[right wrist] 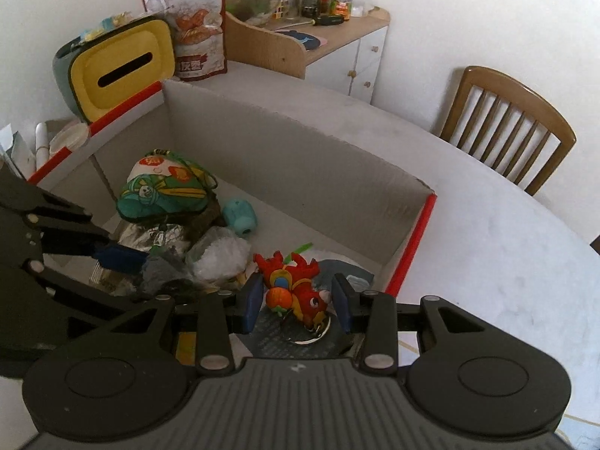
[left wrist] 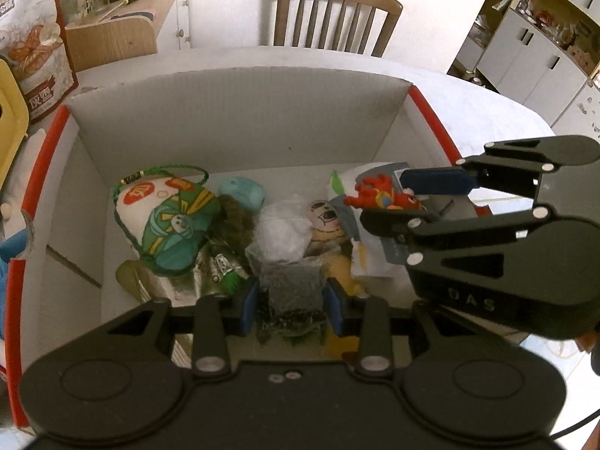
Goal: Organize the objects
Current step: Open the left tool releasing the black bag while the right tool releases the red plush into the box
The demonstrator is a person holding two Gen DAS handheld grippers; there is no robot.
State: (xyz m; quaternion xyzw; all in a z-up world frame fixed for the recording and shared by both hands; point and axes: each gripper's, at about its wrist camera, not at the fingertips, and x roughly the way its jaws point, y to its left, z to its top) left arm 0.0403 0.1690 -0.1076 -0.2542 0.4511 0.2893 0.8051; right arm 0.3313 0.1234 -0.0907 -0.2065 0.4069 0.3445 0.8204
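A cardboard box (left wrist: 240, 112) with red edges (right wrist: 412, 240) holds several items: a green and white pouch (left wrist: 168, 217), a teal toy (left wrist: 242, 191), a clear plastic bag (left wrist: 281, 232). My left gripper (left wrist: 292, 307) is inside the box, its blue pads either side of a dark grey mesh packet (left wrist: 290, 288), touching it. My right gripper (right wrist: 298, 302) is open around a red plush fish keychain (right wrist: 296, 288) that lies on a grey packet; the pads stand a little apart from it. The right gripper (left wrist: 412, 202) also shows in the left wrist view.
The box sits on a white table (right wrist: 487, 225). A yellow-lidded bin (right wrist: 120, 71) and a snack bag (right wrist: 191, 18) stand behind the box. A wooden chair (right wrist: 506, 123) is at the table's far side. A cluttered cabinet (right wrist: 318, 37) stands by the wall.
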